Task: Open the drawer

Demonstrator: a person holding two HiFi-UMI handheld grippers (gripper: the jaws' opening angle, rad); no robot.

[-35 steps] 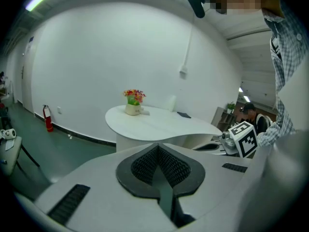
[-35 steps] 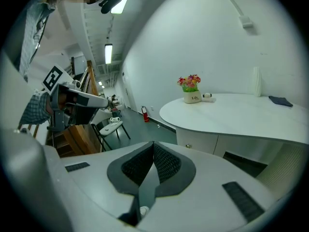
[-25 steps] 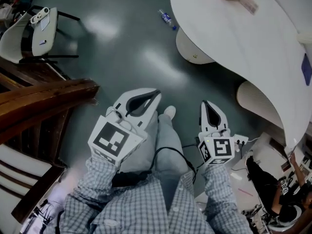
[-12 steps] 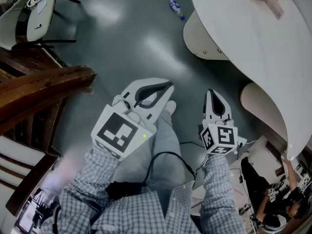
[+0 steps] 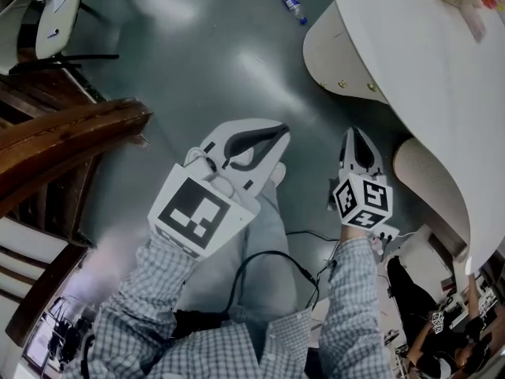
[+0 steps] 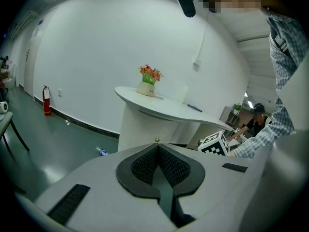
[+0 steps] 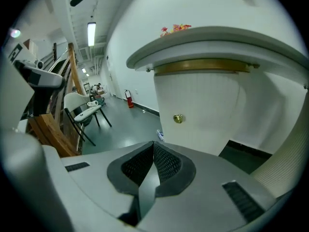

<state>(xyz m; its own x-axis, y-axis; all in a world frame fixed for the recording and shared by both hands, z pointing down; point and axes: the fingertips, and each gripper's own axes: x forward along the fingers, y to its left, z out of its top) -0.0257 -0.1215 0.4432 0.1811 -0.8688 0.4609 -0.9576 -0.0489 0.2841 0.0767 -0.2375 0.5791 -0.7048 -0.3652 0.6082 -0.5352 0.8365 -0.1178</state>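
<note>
Right hand-held gripper [image 7: 154,145] jaws together, empty, facing drawer front [image 7: 198,100] with brass knob [image 7: 178,118] under desk [image 7: 217,37] edge, not touching. Left hand-held gripper [image 6: 157,148] likewise closed, empty. Open floor [image 5: 197,69] leftward, up to wooden frame [image 5: 71,140].

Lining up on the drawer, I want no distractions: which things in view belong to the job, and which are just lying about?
For the job: brass knob on the white pedestal; left gripper and right gripper, both shut.

Lying about: water bottle; chair; flowerpot; fire extinguisher.
</note>
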